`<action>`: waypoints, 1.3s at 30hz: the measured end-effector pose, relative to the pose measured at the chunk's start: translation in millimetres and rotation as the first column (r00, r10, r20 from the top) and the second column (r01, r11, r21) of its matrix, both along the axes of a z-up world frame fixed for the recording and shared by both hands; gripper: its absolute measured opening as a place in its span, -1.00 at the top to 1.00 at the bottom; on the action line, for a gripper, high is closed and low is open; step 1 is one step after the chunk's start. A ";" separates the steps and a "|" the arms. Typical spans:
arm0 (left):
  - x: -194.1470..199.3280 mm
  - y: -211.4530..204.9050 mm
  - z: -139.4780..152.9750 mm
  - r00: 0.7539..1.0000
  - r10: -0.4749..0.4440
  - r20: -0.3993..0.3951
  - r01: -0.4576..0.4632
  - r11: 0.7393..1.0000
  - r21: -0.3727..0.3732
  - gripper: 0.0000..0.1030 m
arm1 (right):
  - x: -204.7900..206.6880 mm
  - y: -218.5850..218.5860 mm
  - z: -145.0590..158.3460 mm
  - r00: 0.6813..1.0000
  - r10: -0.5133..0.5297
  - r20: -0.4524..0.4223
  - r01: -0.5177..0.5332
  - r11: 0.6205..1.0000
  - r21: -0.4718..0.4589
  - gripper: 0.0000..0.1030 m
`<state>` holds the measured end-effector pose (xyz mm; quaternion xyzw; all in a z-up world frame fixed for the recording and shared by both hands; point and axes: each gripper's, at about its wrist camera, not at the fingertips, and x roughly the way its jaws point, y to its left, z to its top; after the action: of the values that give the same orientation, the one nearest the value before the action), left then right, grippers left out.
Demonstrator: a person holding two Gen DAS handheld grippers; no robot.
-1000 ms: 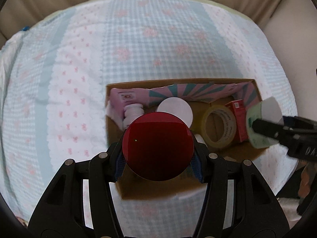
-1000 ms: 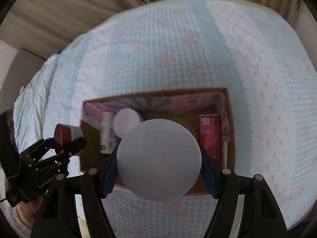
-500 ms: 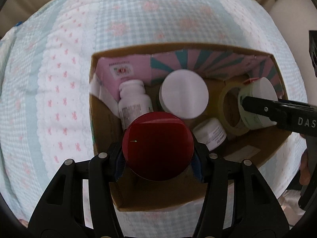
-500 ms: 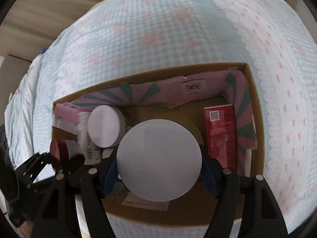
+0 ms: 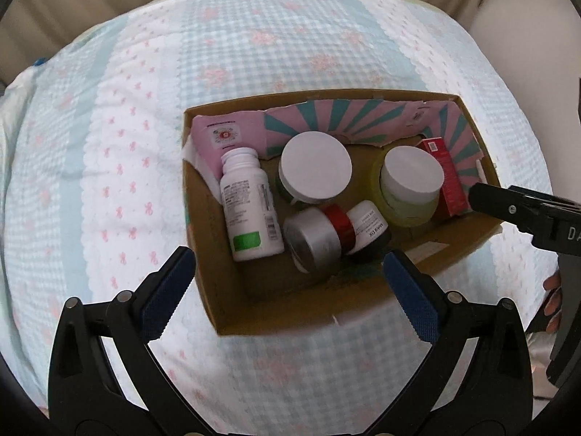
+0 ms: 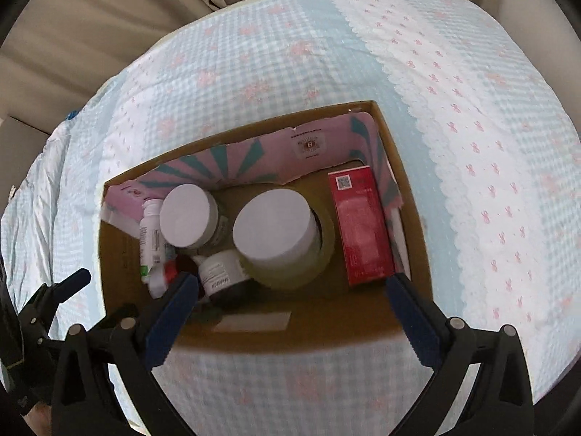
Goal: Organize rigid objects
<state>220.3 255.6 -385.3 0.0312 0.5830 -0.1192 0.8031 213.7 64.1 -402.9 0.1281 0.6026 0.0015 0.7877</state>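
Red-lidded jar (image 5: 319, 241) on its side, base toward camera | left gripper (image 5: 288, 292) spread | right gripper (image 6: 290, 318) spread

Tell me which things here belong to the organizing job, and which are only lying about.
Job:
- cardboard box
- white pill bottle
- white-lidded jar
- second white-lidded jar inside the tape roll
- red-lidded jar, on its side
- small dark jar
- red carton

Only lying about:
- gingham bedspread
- curtain
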 end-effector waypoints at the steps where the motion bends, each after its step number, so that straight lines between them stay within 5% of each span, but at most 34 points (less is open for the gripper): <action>1: -2.3 -0.4 3.1 1.000 0.007 0.004 -0.007 1.000 0.002 -0.99 | -4.2 -3.2 1.9 1.000 -0.002 0.003 0.002 1.000 0.000 -1.00; 11: -32.4 -24.7 68.3 0.988 0.121 0.090 -0.126 0.991 0.044 -1.00 | -14.4 -22.2 49.5 0.993 0.087 0.076 -0.091 0.995 0.049 -1.00; 19: -67.8 -73.9 187.1 0.939 0.207 0.274 -0.219 0.976 0.014 -1.00 | -39.4 -61.3 138.7 0.965 0.220 0.144 -0.221 0.975 -0.010 -1.00; 28: -126.9 -120.2 328.5 0.807 0.194 0.557 -0.179 0.980 -0.082 -1.00 | -98.4 -102.7 290.5 0.870 0.230 0.436 -0.157 0.968 -0.197 -1.00; 33: -157.9 -129.3 360.7 0.738 0.178 0.650 -0.156 0.983 -0.092 -1.00 | -131.3 -113.1 342.5 0.808 0.186 0.559 -0.065 0.971 -0.229 -1.00; 39: -178.5 -122.8 369.1 0.712 0.192 0.675 -0.149 0.981 -0.122 -1.00 | -156.5 -119.0 359.9 0.779 0.158 0.607 -0.002 0.969 -0.249 -1.00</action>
<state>41.9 132.7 -16.2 -0.0048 0.2432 -0.0419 0.9691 57.3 -54.9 -43.0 0.0009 0.3097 0.0062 0.9508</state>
